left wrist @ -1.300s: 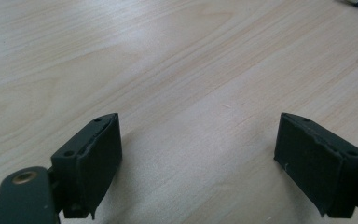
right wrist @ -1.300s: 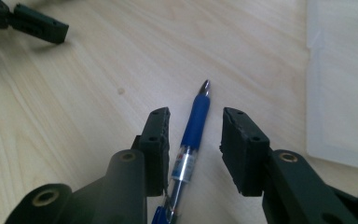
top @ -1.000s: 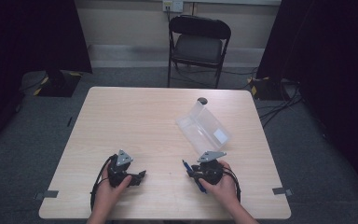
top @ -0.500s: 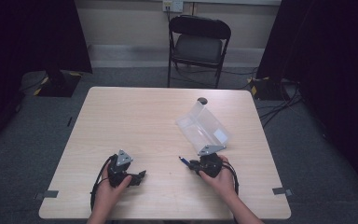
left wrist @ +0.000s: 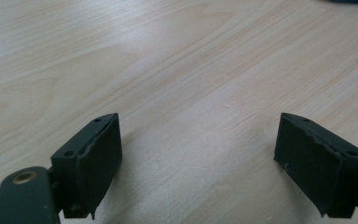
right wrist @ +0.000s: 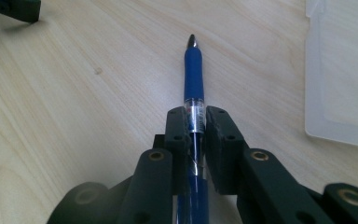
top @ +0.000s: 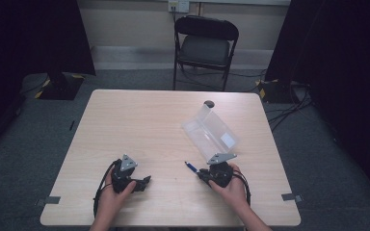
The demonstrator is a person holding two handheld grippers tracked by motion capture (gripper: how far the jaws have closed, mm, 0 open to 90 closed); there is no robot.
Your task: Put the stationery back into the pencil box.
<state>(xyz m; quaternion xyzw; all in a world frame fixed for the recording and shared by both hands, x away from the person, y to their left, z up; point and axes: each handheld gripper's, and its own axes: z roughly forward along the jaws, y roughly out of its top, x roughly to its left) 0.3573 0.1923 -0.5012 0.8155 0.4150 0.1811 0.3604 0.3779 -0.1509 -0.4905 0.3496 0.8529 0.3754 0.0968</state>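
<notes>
Gripping a blue pen (right wrist: 193,88) along its own axis, the right gripper (top: 207,174) is pointing the tip toward ten o'clock, while the clear plastic case (top: 211,133) is lying just beside it at about twelve to one o'clock, long axis running from ten toward four. The left gripper (top: 143,183) is resting gaping and empty, well apart at nine o'clock. Both are sitting on the pale wooden table (top: 139,120), a folding chair (top: 204,45) standing beyond on grey carpet.
</notes>
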